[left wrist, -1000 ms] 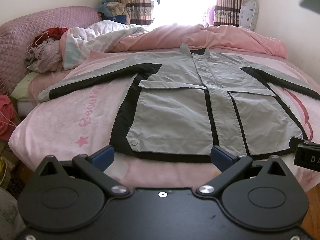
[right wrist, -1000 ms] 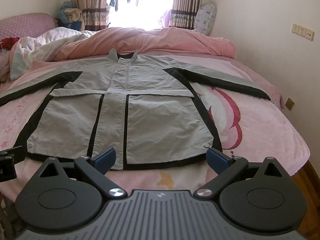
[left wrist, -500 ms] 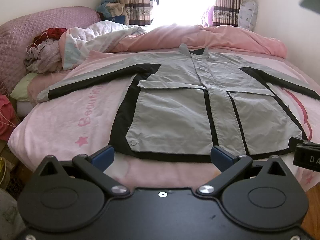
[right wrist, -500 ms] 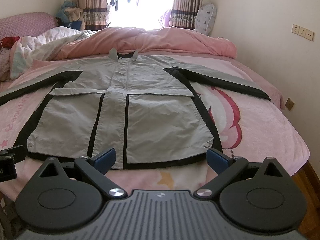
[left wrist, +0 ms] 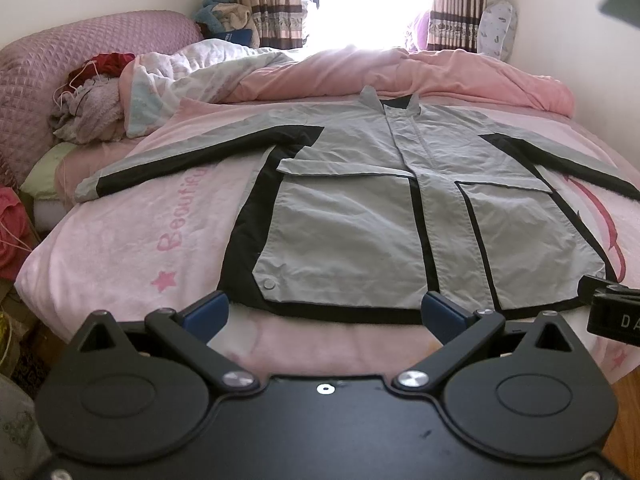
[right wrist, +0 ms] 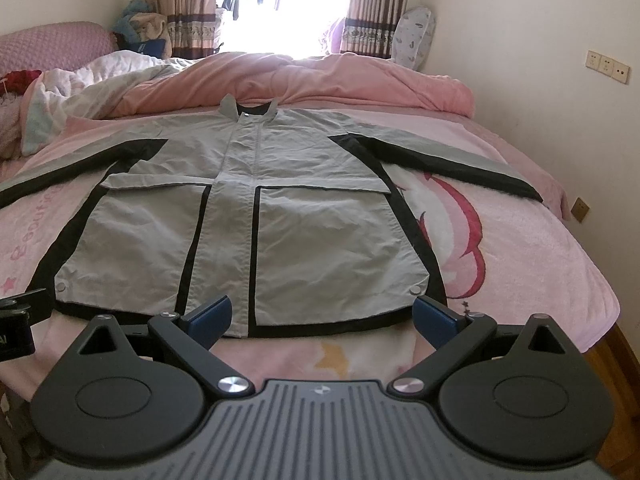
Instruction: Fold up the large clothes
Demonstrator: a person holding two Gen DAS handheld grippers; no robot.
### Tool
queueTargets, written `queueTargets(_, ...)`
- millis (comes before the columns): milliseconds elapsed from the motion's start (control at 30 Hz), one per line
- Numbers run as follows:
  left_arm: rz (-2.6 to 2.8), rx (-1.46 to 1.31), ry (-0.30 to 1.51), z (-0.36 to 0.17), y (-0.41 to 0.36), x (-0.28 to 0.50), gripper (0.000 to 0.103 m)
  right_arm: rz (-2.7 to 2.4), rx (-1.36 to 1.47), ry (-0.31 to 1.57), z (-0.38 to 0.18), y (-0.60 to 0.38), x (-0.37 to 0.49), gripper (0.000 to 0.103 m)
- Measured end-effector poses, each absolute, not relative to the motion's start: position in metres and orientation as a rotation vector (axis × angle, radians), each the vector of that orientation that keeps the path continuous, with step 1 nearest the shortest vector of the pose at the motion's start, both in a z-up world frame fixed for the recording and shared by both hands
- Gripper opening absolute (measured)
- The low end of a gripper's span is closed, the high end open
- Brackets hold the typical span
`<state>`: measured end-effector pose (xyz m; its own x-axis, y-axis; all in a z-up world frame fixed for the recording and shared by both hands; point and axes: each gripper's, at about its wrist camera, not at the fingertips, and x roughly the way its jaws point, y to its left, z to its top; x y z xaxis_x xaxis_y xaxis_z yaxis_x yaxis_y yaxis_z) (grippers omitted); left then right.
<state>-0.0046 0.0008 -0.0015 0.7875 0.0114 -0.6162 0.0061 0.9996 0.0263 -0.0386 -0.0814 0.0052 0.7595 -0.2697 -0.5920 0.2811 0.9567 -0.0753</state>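
Your left tool (left wrist: 324,314) is spread wide, its two blue pads well apart and gripping nothing. It hovers at the foot of the bed (left wrist: 120,248), just short of the jacket (left wrist: 360,224), with the jacket's bottom hem lying between and just beyond the pads. Your right tool (right wrist: 322,316) is spread just as wide and is also empty, and it hangs over the same near edge of the bed. Its left pad overlaps the hem near the front placket in the right wrist view, though you cannot tell whether it touches the cloth.

The jacket is grey with black trim. It lies flat and face up on the pink bed cover, collar (right wrist: 250,106) toward the window and hem toward you. Both sleeves are stretched out to the sides: the left sleeve (left wrist: 192,152) reaches toward the headboard side, and the right sleeve (right wrist: 448,158) reaches toward the wall. Two large pockets sit either side of the closed front.

Beyond the collar a pink quilt (right wrist: 320,84) is bunched across the bed. A heap of clothes (left wrist: 90,104) rests against the quilted headboard (left wrist: 60,60). At the right edge of your left wrist view you see part of the other tool's black body (left wrist: 612,304).
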Motion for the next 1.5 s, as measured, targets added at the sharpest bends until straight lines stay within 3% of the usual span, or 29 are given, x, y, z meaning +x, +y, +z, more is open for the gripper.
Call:
queueTargets(500,0.015,0.021,0.688,-0.007,0.005,0.010,0.103,-0.290,0.019,0.671,-0.002,-0.084,-0.019,0.103)
queueTargets(767,0.056,-0.009,0.712,-0.009,0.039,0.072,0.103,-0.295,0.004,0.665,0.008,-0.094,0.040,0.103)
queueTargets(1033,0.134,-0.189,0.627,0.025,0.154,0.172,0.103,-0.277,0.008,0.511,0.047,-0.120,0.128,0.103)
queueTargets(1233,0.300,-0.433,0.632,0.003,0.267,0.252,0.102,-0.176,0.070,0.517,0.040,-0.139,0.206,0.103)
queueTargets(1433,0.529,-0.657,0.654,-0.050,0.372,0.313,0.079,-0.129,0.085,0.621,0.007,-0.143,0.277,0.103)
queueTargets(1500,0.568,-0.716,0.654,-0.065,0.395,0.327,0.078,-0.105,0.117,0.642,-0.002,-0.145,0.293,0.103)
